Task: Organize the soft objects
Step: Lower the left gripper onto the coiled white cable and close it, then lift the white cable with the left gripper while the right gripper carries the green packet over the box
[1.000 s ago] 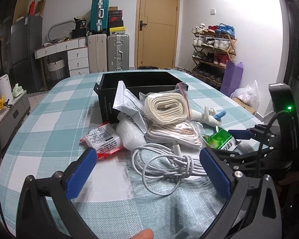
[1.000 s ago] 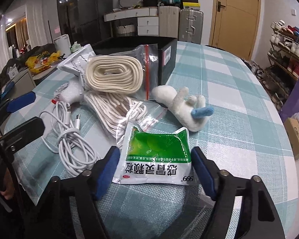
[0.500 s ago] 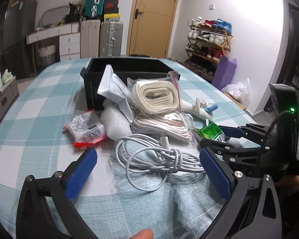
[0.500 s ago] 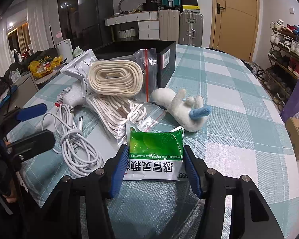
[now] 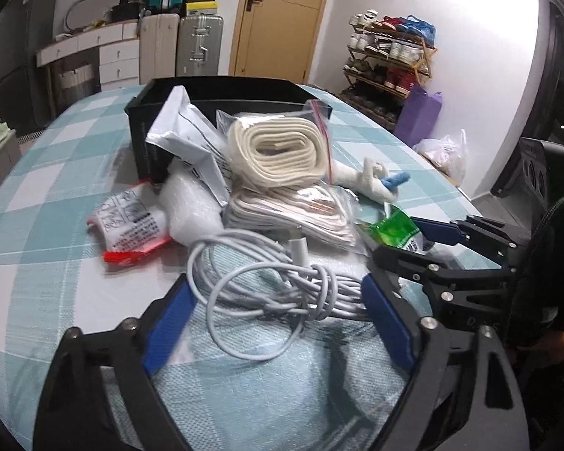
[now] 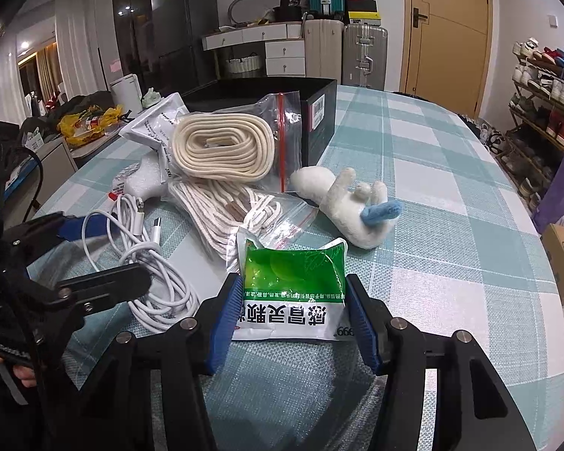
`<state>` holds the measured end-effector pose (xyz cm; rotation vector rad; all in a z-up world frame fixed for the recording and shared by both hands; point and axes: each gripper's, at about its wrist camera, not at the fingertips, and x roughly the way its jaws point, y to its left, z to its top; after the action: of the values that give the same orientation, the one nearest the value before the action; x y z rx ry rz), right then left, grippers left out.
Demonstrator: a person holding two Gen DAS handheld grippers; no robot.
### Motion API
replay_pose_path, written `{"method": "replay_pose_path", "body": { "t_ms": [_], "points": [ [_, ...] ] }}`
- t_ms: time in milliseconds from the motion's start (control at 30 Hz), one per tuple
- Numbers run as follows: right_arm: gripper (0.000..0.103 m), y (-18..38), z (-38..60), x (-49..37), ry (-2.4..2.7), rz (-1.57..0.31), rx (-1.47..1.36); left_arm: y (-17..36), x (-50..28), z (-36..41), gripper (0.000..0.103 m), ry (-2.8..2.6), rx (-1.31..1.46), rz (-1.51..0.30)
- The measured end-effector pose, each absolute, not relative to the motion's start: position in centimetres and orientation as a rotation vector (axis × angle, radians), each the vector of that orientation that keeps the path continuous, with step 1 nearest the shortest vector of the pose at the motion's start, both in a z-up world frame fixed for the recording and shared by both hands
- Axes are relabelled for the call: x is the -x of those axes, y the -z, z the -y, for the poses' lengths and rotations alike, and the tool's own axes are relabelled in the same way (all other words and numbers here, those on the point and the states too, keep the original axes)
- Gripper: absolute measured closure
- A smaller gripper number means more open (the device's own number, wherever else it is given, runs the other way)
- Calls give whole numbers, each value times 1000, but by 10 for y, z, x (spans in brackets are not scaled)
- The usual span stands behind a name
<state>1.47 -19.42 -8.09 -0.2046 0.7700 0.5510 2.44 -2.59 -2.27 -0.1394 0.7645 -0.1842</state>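
Left tool (image 5: 278, 312): jaws closing, blue pads either side of the white cable coil (image 5: 267, 282). Pads not yet pressing the bundle as far as the left wrist view shows; loops lie loose between them on the worktop (image 5: 37, 195). Coil's long axis runs roughly across the jaw gap, side to side, so the pads would close on the bundle's two ends. One loop trails toward the camera, outside the main bundle.

Right tool (image 6: 293, 315): partly closed, both pads against the side edges of the green sachet (image 6: 293, 285). Sachet lies flat on the worktop, printed end toward the camera, green end pointing away. Looks gripped, though not lifted.

Rest of the pile sits beyond both tools: bagged cream strap (image 6: 222, 146) stacked on bagged white cords (image 6: 229, 210), leaning on the black box (image 6: 319, 112). Plush toy (image 6: 346, 203) lies just right of the bags, near the sachet's far end. Red-and-white packet (image 5: 131, 229) left of the coil, grey mailer (image 5: 184, 139) against the box.

Key relation: the box lies straight ahead of both tools, behind the pile. The left hand is the nearer to the coil, the right to the sachet. Judgement: each load must clear the stacked bags to reach the box; the trailing cable loop may snag.
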Motion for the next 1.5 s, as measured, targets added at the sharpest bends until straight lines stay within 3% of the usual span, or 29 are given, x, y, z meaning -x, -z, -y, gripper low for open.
{"method": "replay_pose_path", "body": {
  "t_ms": [133, 633, 1000, 1500],
  "points": [
    [48, 80, 193, -13, -562, -763, 210, 19, -20, 22, 38, 202, 142, -746],
    [48, 66, 196, -4, -593, -687, 182, 6, -3, 17, 60, 271, 153, -681],
    [48, 51, 200, 4, -613, -613, 143, -6, 1, 6, 71, 237, 166, -639],
    [48, 20, 199, 12, -635, -519, 115, -41, -4, 2, 72, 173, 118, -580]
  ]
}}
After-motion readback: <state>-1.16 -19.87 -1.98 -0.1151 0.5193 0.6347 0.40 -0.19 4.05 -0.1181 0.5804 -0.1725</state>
